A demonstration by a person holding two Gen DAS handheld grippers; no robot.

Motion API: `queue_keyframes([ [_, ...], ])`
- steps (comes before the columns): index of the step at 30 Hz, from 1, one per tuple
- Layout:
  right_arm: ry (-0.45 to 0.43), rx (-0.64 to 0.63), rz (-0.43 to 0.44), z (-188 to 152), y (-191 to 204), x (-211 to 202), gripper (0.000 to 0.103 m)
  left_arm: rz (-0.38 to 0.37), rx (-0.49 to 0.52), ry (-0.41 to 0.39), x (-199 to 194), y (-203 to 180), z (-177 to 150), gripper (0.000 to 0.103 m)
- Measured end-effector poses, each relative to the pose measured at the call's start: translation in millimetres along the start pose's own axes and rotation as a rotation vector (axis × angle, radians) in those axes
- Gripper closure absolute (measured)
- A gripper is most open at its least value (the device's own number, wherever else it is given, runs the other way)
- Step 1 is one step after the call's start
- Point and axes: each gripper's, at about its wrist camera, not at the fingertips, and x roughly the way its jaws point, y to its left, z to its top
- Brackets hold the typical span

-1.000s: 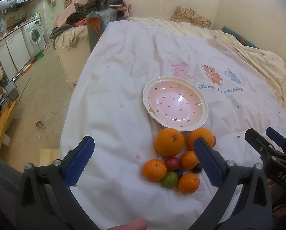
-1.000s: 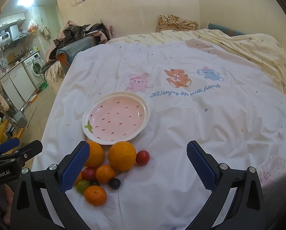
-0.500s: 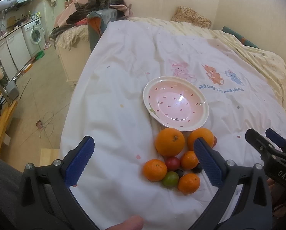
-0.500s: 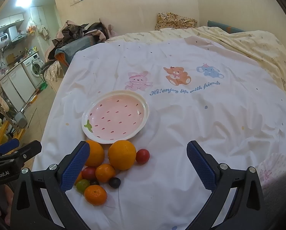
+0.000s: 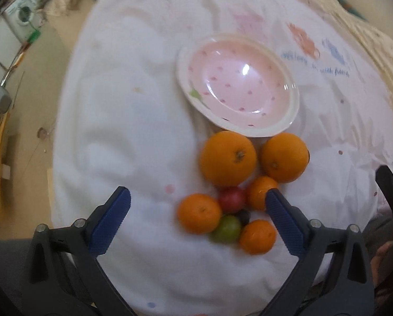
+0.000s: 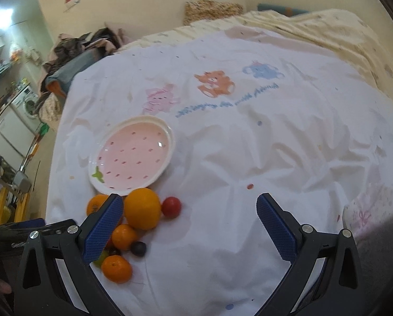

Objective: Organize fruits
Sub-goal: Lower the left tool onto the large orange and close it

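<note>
A bed's white cartoon-print sheet (image 6: 249, 158) carries a pink strawberry plate (image 6: 133, 155) at left, with oranges, tomatoes and grapes (image 5: 230, 184) clustered just nearer.

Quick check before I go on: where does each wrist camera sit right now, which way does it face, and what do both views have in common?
Left wrist: on the left gripper, tipped steeply down over the fruit pile; small orange between its closing jaws, untouched; a hand at lower right.
Right wrist: on the right gripper, angled down across the white sheet; jaws open, nothing between them; fingertip at lower left.
Shared: pink plate, still without fruit, and the two big oranges beside it.
</note>
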Motion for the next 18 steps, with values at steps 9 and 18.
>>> queue_keyframes([
  [9, 0.041, 0.086, -0.019, 3.4, -20.1, 10.1, 0.000, -0.004, 0.025, 0.111, 46.9, -30.4, 19.9, 0.027],
  [18, 0.059, 0.074, -0.013, 5.3, -17.5, 18.0, 0.000, -0.030, -0.002, 0.151, 60.7, -27.1, 19.9, 0.045],
])
